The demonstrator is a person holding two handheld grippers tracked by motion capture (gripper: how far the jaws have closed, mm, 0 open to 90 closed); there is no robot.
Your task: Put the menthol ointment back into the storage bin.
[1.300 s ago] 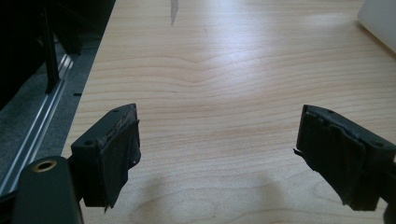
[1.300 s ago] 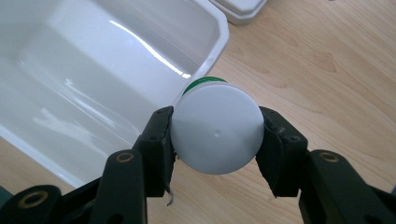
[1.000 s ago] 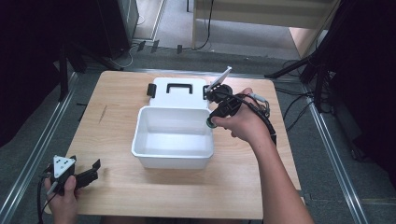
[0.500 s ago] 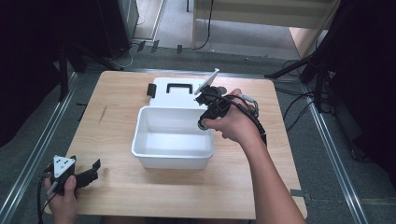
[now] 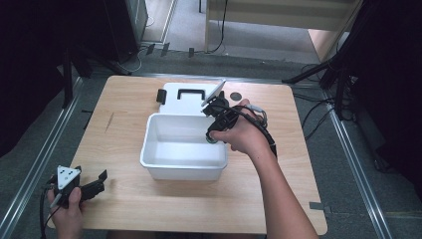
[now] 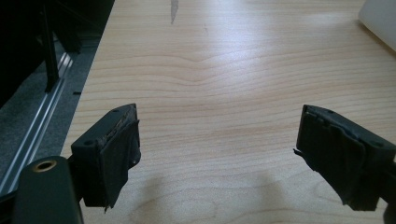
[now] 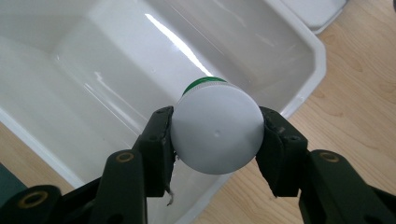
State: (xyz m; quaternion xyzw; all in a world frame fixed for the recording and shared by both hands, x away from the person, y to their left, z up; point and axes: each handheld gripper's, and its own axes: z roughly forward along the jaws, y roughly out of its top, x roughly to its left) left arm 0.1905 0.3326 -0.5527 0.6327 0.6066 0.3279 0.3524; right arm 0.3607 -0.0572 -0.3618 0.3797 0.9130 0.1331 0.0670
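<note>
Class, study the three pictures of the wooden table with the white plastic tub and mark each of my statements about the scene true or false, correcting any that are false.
1. The right gripper is clamped on a white round cap with a green band. True.
2. The left gripper holds a pen. False: its jaws stand wide apart with nothing between them, over the bare wooden table.
3. The white rectangular plastic tub is full of water. False: it looks empty.
4. A white lid with a black handle lies behind the tub. True.
5. The capped object sits at the table's left edge. False: it is held over the tub's right rim.
</note>
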